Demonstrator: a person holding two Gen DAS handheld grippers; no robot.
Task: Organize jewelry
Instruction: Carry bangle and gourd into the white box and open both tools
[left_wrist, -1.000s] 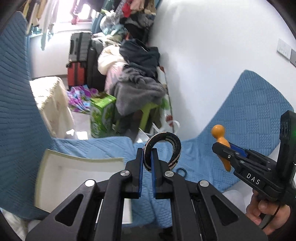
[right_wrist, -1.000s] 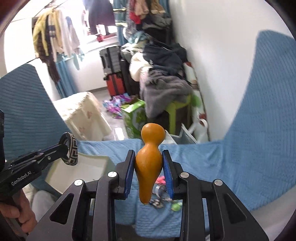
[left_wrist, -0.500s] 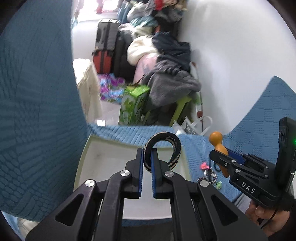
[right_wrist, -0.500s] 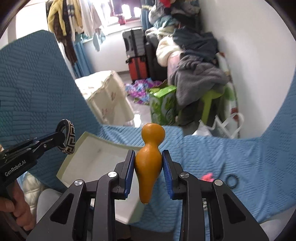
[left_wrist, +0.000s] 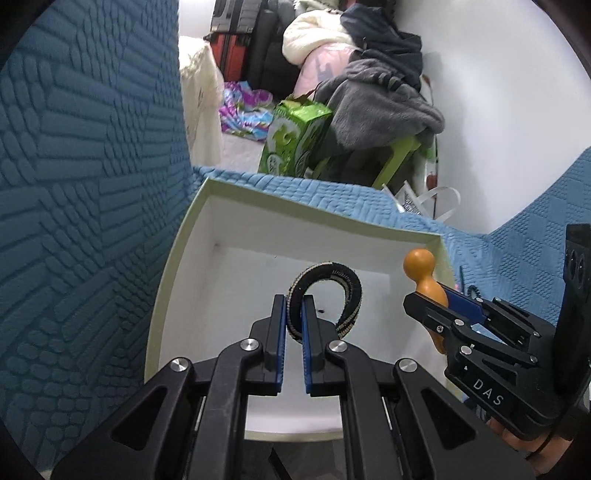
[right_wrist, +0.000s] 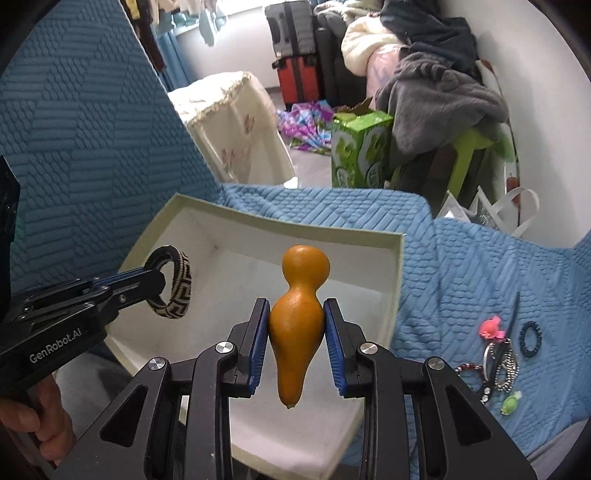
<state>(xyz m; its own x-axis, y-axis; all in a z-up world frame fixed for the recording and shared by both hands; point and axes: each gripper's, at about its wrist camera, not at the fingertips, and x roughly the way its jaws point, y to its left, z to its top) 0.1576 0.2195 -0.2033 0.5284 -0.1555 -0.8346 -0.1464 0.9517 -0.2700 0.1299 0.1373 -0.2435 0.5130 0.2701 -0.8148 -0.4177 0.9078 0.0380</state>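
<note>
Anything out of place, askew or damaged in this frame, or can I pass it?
One oddity: the right gripper holds an orange gourd-shaped piece, unlike the other jewelry. The left gripper grips a woven bangle over the white box. Small pieces lie loose on the blue bedspread. Nothing looks damaged.

Green carton (right_wrist: 360, 147) beside grey clothes heap (right_wrist: 439, 96) (on green stool (right_wrist: 471, 155)); red suitcase (right_wrist: 295, 79) behind.

White wall (right_wrist: 546, 122), clothes pile (right_wrist: 436, 81) — red suitcase (right_wrist: 295, 79) behind.
</note>
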